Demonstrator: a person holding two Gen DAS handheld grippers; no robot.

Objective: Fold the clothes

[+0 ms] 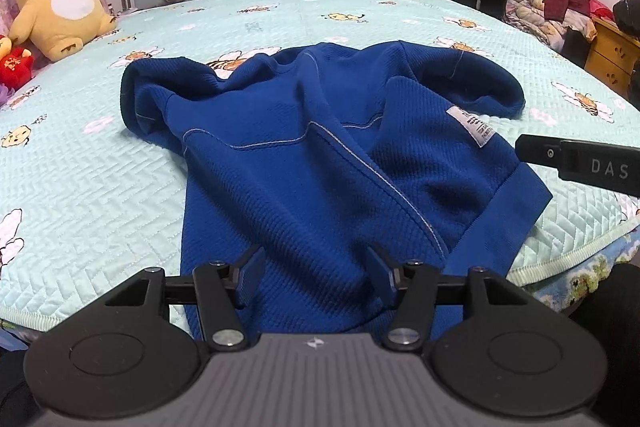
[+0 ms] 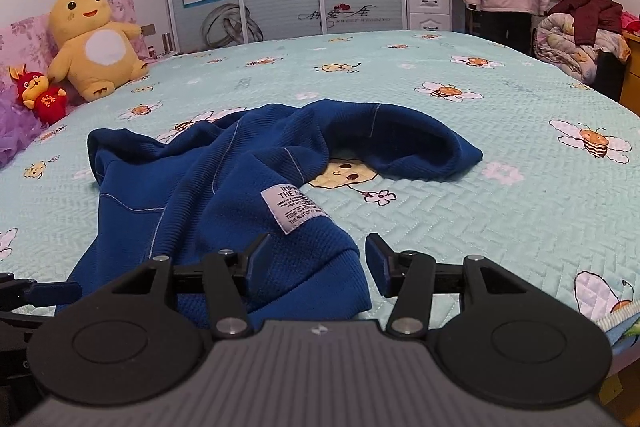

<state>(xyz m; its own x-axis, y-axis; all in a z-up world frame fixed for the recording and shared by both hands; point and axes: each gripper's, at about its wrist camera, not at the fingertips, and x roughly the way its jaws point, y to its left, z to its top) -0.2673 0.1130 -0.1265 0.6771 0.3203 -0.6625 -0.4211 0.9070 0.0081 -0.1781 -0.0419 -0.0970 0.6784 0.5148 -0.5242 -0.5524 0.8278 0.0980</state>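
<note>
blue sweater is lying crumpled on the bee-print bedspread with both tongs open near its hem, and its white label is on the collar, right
Not quite. The white label is sewn near the hem of the blue sweater, not on the collar; the right wrist view shows it close to the right tongs. The rest holds: the sweater lies crumpled on the bee-print bedspread, left tongs open too.

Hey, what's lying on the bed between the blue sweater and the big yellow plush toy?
Nothing but bare bedspread, with its printed bees and flowers. The right wrist view shows it best: the blue sweater and yellow plush toy sit apart.
</note>
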